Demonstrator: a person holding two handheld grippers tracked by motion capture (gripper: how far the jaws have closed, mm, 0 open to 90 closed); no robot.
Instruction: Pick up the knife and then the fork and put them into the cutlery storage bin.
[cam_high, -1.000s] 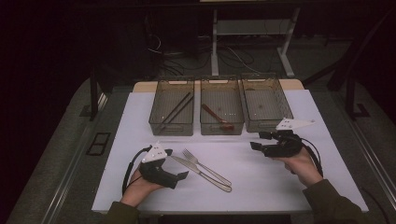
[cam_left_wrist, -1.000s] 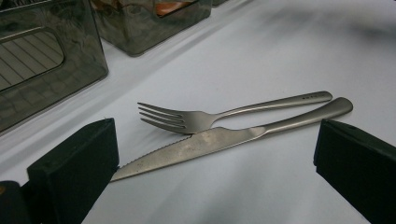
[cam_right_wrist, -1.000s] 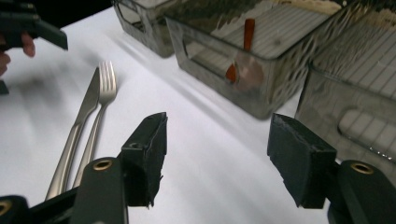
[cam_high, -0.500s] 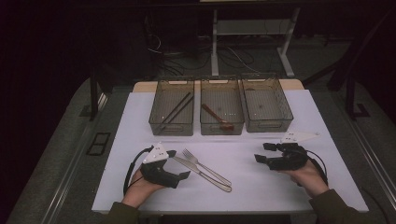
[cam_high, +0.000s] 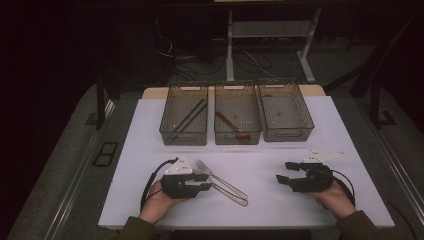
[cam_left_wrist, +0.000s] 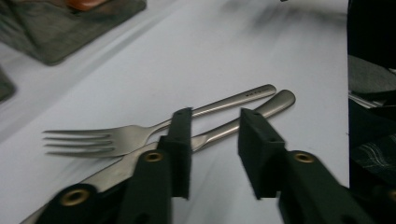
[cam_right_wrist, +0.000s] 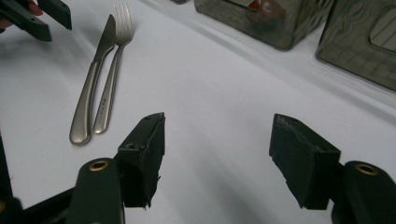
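Both tongs sit low in the frame with their jaws apart and nothing in them. Left gripper (cam_high: 202, 185) is just beside the fork (cam_high: 206, 168) and knife (cam_high: 227, 192). Right gripper (cam_high: 286, 174) is spread wide over bare white table (cam_high: 260, 150). Tiny writing on the fork handle is too blurry to read.

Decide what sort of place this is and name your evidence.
Probably a lab recording bench, not a kitchen: a white table with three clear bins for sorting cutlery, hand-held grippers, and loose cables on a dark floor.
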